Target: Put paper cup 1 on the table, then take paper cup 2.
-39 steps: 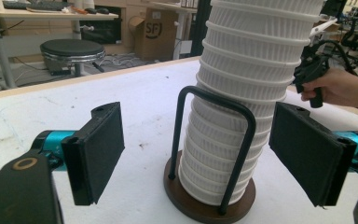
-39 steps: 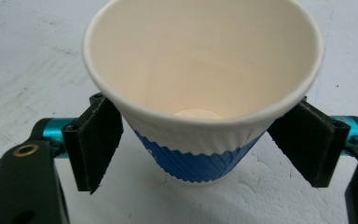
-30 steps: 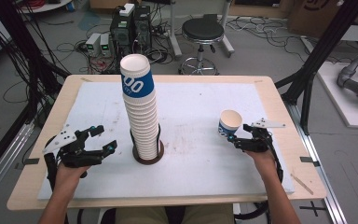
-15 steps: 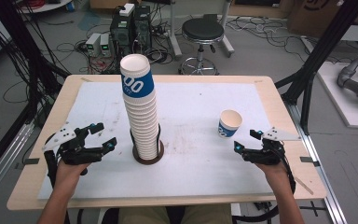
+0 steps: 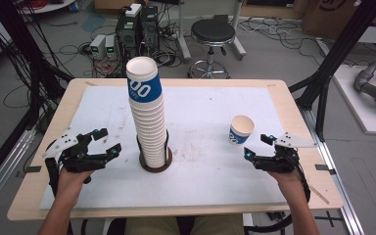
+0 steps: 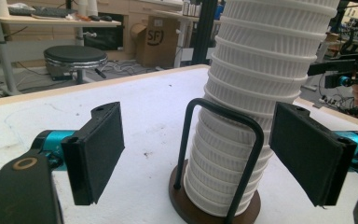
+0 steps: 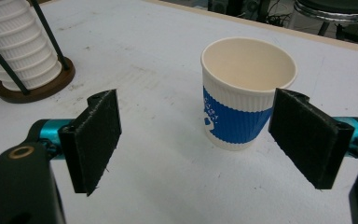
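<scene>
While its mouth faces up, paper cup (image 5: pixel 241 129) upright, long axis vertical, beside wide, empty right hand-held gripper (image 5: pixel 260 147).

Beyond my table's (image 5: pixel 293 105) far edge: grey floor (image 5: pixel 274 54) strewn with black cables. A round black stool (image 5: pixel 212 33) on a chrome base stands straight ahead of me. Left of it, stacked computer boxes (image 5: pixel 138 24) and small power units (image 5: pixel 104 45). Black frame posts (image 5: pixel 340 46) rise far right; cardboard boxes (image 5: pixel 330 14) behind them. A white sheet (image 5: pixel 215 112) covers the wooden tabletop. Even indoor light.
</scene>
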Motion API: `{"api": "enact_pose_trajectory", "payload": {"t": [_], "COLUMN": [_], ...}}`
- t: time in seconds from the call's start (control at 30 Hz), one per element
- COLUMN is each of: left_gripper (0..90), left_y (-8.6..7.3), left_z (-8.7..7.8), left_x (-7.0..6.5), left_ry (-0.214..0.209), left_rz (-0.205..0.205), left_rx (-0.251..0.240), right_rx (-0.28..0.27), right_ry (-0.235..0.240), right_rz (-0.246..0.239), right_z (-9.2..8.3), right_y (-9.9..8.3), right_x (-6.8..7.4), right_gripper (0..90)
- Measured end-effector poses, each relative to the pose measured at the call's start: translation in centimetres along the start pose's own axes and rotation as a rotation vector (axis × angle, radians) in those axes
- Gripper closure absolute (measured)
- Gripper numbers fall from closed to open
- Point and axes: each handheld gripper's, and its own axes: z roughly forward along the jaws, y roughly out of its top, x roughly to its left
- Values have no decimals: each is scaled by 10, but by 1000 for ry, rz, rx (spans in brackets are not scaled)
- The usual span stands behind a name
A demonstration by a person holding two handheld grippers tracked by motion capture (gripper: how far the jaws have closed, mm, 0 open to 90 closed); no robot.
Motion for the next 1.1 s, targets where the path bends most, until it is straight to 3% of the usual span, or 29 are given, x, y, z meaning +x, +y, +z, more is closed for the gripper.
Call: {"api": "enact_pose_trajectory", "payload": {"t": [0.57, 0.87, 1.1], "left_gripper": [178, 173, 164], "left_y": [5, 29, 47], "left_z": [-3, 0, -1], "left_x": [-2, -16, -29], "left_ry": [-14, -95, -133], "left_rz": [-1, -32, -2], "left_rx": [-23, -60, -80], "right_rx": [-20, -10, -1], "right_ry": [18, 51, 86], "right_rz": [14, 11, -9], "right_z": [-2, -1, 1], "right_y": [3, 5, 9], "right_x": [0, 4, 9], "right_gripper": [173, 173, 173]}}
